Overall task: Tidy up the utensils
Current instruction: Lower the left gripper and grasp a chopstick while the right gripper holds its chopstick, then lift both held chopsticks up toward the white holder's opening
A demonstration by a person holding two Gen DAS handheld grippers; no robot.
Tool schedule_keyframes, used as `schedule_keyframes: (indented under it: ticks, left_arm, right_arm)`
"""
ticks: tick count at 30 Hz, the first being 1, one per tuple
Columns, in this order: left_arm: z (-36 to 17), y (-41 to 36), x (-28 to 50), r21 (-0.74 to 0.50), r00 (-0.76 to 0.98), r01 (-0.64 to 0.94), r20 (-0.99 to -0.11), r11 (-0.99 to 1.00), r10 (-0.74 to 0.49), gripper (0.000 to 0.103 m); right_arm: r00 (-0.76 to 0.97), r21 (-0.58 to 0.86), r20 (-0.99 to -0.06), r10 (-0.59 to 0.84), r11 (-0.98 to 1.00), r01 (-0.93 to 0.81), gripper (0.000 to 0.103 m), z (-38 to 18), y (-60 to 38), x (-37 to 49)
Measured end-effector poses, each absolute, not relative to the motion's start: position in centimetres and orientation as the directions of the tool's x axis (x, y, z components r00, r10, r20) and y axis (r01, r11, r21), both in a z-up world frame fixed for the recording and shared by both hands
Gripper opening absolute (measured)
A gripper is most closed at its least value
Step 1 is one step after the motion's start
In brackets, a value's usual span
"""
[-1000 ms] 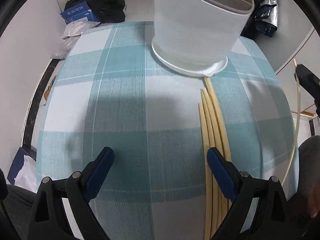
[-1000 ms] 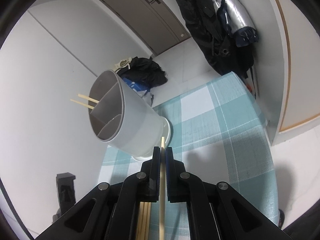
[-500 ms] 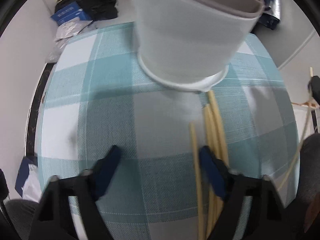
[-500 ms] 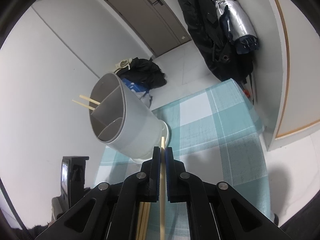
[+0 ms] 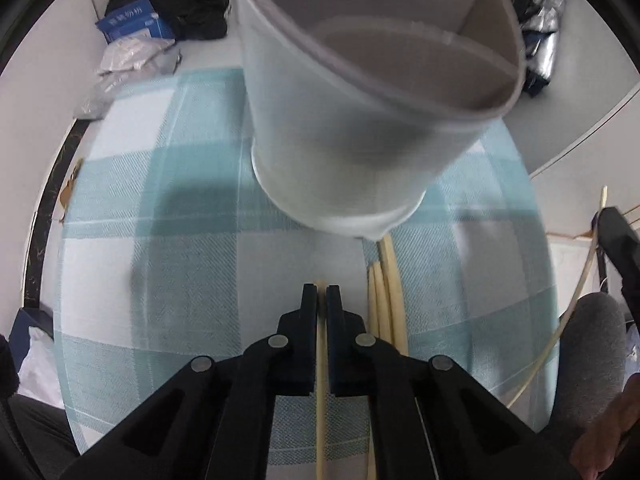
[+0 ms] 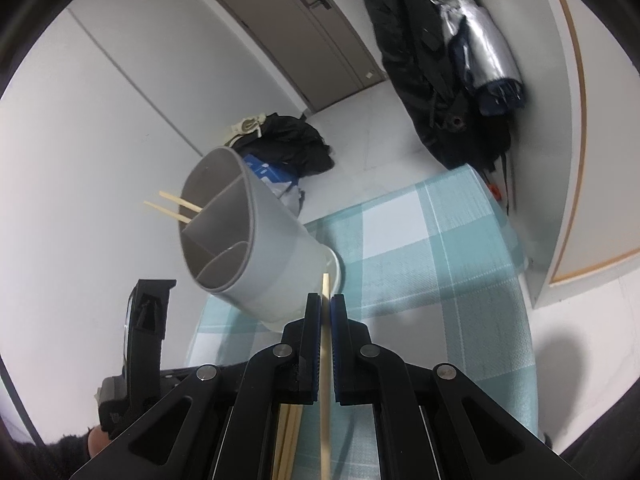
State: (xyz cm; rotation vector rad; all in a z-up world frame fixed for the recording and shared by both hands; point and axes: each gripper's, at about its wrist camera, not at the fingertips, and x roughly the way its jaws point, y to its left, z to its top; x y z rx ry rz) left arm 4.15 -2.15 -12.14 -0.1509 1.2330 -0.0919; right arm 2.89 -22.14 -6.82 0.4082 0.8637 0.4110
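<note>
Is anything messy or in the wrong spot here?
Yes. A few loose chopsticks lie flat on the checked tablecloth beside the grey holder, while only two chopsticks stand inside it. Each gripper, left gripper and right gripper, pinches one chopstick.

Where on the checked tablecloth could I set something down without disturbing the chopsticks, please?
The checked tablecloth is bare to the picture-left of the white utensil holder and of the left gripper. In the right wrist view it is also bare to the right of the right gripper, out to the table's edge. It is crowded in front of the holder, where the loose chopsticks lie.
</note>
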Motion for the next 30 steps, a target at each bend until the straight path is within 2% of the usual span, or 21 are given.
schedule_keyframes:
  ticks: [8, 15, 23, 30]
  left_arm:
    - [-7.0, -0.5, 1.9, -0.265, 0.512, 0.016, -0.826, 0.964, -0.236, 0.0]
    - [-2.2, 0.1, 1.5, -0.282, 0.65, 0.064, -0.716, 0.957, -0.255, 0.0]
    - [-0.9, -1.0, 1.6, -0.248, 0.644, 0.104, -0.722, 0.963, -0.256, 0.0]
    - [0.6, -1.0, 2.0, -0.261, 0.599, 0.122, -0.75, 0.958, -0.28, 0.0]
  right_arm:
    - [0.64, 0.43, -0.578, 0.506, 0.856, -0.288, 0.004, -4.6, -20.3, 1.3]
    - [0.674, 0.388, -0.519, 0.525, 0.848, -0.362, 0.004, -2.1, -19.0, 0.3]
    - [0.685, 0.319, -0.483, 0.546, 0.838, -0.443, 0.004, -0.4, -16.8, 0.3]
    - [0.67, 0.346, -0.483, 0.565, 0.825, -0.446, 0.004, -0.6, -16.2, 1.5]
